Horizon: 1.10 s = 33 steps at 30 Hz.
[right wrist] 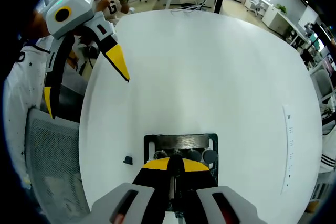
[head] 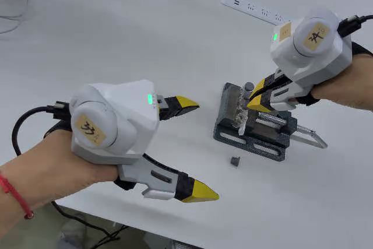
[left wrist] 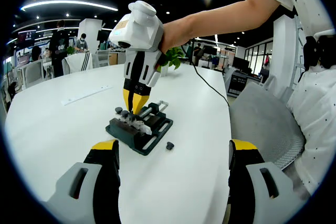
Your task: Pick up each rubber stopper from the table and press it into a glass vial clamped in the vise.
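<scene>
Left gripper (head: 205,151), jaws wide and empty, is the nearer to the loose rubber stopper (head: 234,161) lying on the bench (head: 145,39) just beside the vise (head: 256,141); right gripper (head: 254,102), jaws closed, sits over the vise's clamped vials (head: 239,117).

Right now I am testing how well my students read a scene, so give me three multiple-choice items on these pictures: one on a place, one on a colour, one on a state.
1. Where does the loose rubber stopper lie? A. on the table beside the vise B. on the floor C. on a chair
2. What colour are the jaw tips of the right hand-held gripper? A. red B. yellow C. green
3. How do the jaws of the left hand-held gripper stand? A. wide open B. shut on a stopper C. shut on a vial
Key: 1 A, it sits on the white tabletop by the vise's base; 2 B, yellow shows on both tips; 3 A, a wide gap parts its tips.
</scene>
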Motion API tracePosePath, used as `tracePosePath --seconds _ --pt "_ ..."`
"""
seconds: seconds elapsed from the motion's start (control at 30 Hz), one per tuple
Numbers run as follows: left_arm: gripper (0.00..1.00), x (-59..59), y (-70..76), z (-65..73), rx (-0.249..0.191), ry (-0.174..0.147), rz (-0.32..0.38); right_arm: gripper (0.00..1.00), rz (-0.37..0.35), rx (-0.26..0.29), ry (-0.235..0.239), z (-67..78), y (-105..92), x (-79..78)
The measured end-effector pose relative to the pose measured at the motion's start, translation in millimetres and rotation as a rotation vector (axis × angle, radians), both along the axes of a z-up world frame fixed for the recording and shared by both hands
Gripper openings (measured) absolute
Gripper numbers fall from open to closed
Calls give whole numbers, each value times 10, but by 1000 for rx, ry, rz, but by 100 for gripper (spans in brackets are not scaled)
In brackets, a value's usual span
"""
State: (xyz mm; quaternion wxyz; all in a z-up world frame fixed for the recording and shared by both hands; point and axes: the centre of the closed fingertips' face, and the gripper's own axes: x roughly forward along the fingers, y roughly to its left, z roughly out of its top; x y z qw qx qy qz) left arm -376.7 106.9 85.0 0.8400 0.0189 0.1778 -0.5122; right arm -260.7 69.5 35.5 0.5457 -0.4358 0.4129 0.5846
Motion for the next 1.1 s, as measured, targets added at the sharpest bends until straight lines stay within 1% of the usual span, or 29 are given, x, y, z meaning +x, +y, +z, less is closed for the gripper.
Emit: tracePosePath --seconds 0.23,0.43,0.47,0.57,0.73,0.93,1.03,1.1 --pt "84 0 -6 2 -2 3 0 1 -2 -4 6 -37 -9 -9" --pt "84 3 -1 -4 -1 6 -1 2 2 -3 15 -27 0 -17" --pt "84 2 1 -7 0 7 -1 1 1 -3 17 -27 2 -15" --pt "84 8 3 -5 -3 6 -1 2 -17 1 46 -27 10 2" --pt "84 22 1 1 -7 3 0 2 -19 2 57 -34 13 -5" --pt "83 29 -8 1 -8 2 -2 2 1 -22 57 -50 27 8" --pt "83 39 -15 6 -12 2 -1 2 11 -31 48 -51 20 2" --pt "83 48 -24 13 -16 1 -1 2 10 -34 46 -55 15 26"
